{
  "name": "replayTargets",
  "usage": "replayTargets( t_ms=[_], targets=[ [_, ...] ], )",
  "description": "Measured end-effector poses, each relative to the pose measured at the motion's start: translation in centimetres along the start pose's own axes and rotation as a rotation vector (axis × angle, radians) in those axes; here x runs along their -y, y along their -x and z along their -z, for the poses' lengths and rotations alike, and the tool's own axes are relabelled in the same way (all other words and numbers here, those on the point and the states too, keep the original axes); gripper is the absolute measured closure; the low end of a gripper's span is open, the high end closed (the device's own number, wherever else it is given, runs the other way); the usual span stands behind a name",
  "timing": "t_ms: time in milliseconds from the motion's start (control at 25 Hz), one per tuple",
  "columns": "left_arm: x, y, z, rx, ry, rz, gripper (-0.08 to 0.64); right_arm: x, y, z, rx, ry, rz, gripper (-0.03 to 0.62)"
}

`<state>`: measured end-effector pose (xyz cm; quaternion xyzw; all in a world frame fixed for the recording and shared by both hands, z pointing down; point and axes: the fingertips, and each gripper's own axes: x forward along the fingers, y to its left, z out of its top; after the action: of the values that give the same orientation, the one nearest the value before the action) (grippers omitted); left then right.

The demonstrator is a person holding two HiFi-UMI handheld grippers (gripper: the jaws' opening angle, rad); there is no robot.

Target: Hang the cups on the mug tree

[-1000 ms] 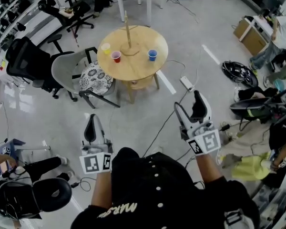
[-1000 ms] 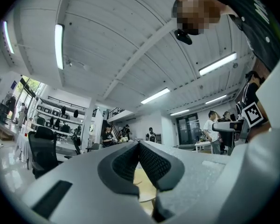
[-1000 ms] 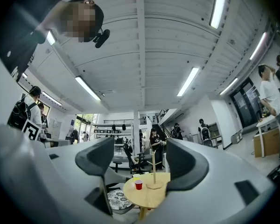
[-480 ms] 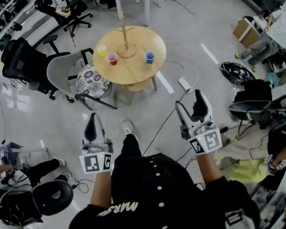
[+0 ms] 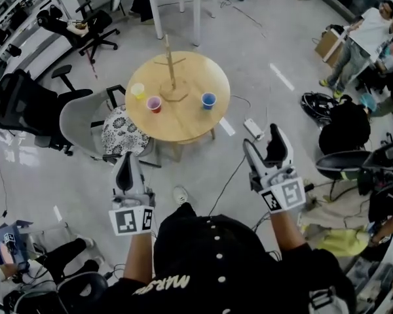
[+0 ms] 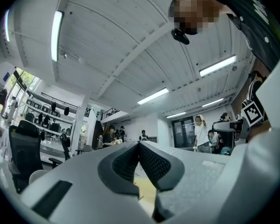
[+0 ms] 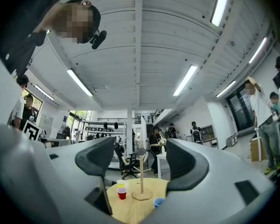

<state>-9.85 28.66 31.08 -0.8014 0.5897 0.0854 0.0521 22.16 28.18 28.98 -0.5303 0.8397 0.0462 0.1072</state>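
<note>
Left gripper [image 5: 125,162]: you're holding its fingers [image 6: 154,164] pressed together, nothing in them.
Right gripper [image 5: 263,142]: you're carrying it with fingers [image 7: 95,158] wide apart, empty.
Cups: yellow plastic cup [image 5: 138,90] and red plastic cup [image 5: 154,104] are sitting left of the wooden mug tree [image 5: 170,70], blue plastic cup [image 5: 209,100] right of it, all on the round wooden desk [image 5: 183,124].
</note>
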Motion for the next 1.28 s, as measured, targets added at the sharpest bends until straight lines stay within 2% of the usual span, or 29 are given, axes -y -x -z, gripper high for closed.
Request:
replayTargets(
  t_ms=[440,720,960,1280],
  targets=[
    [-8.3,-9.4,0.7,0.020,0.023,0.044,0.566,-0.3,-11.9,1.6,0.013,0.017,0.041,0.253],
    [-12.7,-13.3,1.5,0.009,0.014,0.093,0.566,-0.7,-16.7,3.3,0.007,0.011,0.098,0.253],
    [-13.8,-15.9,3.6,-0.028,0.039,0.127,0.566,0.1,-18.6,5.2,-0.027,0.005,0.130,0.253],
    [-12.7,-19.3,4.9,-0.034,0.042,0.127,0.566,3.4,-21.3,6.6,-0.040,-0.003,0.125,0.253]
  ],
)
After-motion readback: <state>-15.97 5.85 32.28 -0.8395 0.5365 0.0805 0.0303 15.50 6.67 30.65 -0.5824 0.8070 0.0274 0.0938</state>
